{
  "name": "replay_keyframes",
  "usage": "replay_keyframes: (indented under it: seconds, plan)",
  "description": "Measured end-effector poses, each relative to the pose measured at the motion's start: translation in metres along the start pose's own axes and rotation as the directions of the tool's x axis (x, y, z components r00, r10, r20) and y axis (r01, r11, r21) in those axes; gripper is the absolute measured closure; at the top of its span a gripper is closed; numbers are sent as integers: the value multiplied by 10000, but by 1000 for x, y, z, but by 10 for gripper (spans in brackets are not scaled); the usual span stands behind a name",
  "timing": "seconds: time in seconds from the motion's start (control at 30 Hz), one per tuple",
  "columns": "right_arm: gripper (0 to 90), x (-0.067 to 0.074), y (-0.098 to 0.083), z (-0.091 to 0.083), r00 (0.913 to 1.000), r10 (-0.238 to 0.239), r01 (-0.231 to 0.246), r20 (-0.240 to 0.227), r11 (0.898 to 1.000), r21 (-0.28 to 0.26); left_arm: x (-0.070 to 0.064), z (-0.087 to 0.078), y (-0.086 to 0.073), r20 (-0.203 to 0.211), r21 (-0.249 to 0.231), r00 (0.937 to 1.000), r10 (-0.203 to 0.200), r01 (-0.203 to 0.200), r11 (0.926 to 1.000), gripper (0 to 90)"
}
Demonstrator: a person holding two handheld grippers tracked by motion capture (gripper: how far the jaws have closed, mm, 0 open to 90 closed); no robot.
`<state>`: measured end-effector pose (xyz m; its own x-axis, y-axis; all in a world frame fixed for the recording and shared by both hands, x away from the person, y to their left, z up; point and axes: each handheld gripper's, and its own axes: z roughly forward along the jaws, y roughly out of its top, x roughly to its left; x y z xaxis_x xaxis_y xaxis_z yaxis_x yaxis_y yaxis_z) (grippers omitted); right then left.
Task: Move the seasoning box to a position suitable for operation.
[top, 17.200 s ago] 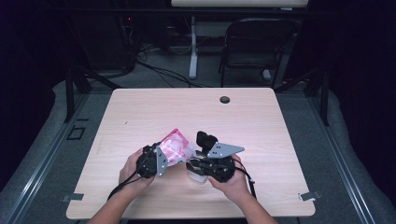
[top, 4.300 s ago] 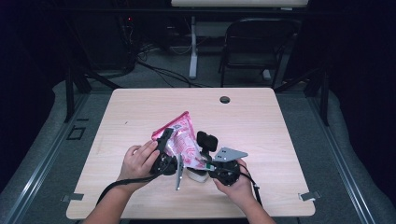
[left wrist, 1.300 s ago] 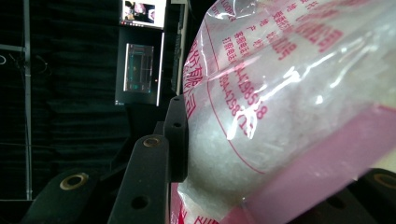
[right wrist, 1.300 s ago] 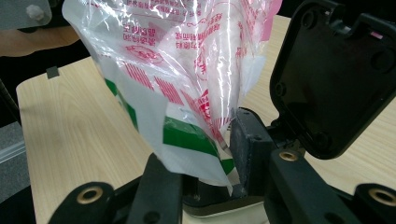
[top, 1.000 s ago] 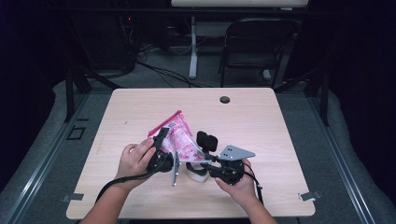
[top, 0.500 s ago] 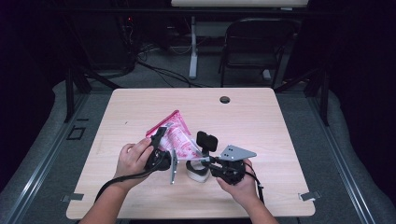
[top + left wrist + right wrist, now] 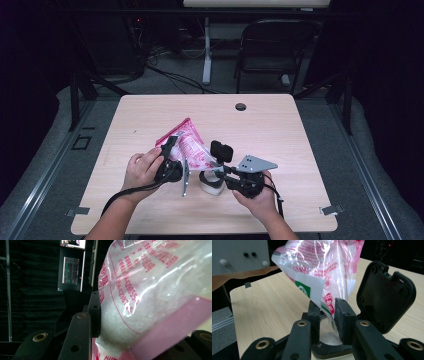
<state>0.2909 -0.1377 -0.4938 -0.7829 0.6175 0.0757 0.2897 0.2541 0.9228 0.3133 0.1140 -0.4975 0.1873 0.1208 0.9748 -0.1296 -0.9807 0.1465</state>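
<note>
I am holding a pink and clear plastic bag (image 7: pixel 187 145) of white powder above the wooden table (image 7: pixel 300 130), my left gripper (image 7: pixel 172 159) clamping its side, jaws partly open around the bulging bag. My right gripper (image 7: pixel 327 315) is gripping a black container (image 7: pixel 212 182) with its lid (image 7: pixel 385 295) hinged up; its jaws have just been widening, the bag's lower corner dipping between them

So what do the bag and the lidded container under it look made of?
The bag looks like thin glossy plastic film: clear, crinkled, with glare streaks and pink print. The container seems hard plastic: its hinged black lid is matte and moulded, and its body looks translucent, possibly glass.
</note>
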Motion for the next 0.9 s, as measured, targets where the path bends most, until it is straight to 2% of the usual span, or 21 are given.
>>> replay_keyframes:
  seconds: [0.1,0.37,0.4,0.47,0.57,0.67,0.9]
  plan:
    - [768,3,2,0,9999,-132,132,-63,9999,55,1,-1,1,-61,-83,10000,-28,28,10000,695]
    - [774,2,-6,9,10000,1,1,-42,9990,442,1,-3,4,89,-151,9998,-200,201,9997,696]
    - [779,2,-7,12,10000,-48,49,-33,9984,557,1,-4,5,11,-231,9998,-178,178,9996,696]
    - [786,2,-7,12,10000,-81,82,-23,9981,618,1,-5,6,121,-230,9995,-276,279,9993,696]
    - [853,2,-8,12,9999,-55,64,-128,9971,765,0,-5,7,33,-302,9999,-142,143,9994,697]
    - [897,1,-6,10,9997,68,-52,-246,9977,679,-2,-4,7,74,-257,9999,-73,75,9996,699]
    - [900,4,-3,8,9997,-64,79,-229,9978,657,-2,-3,7,64,-195,9999,-95,96,9998,701]
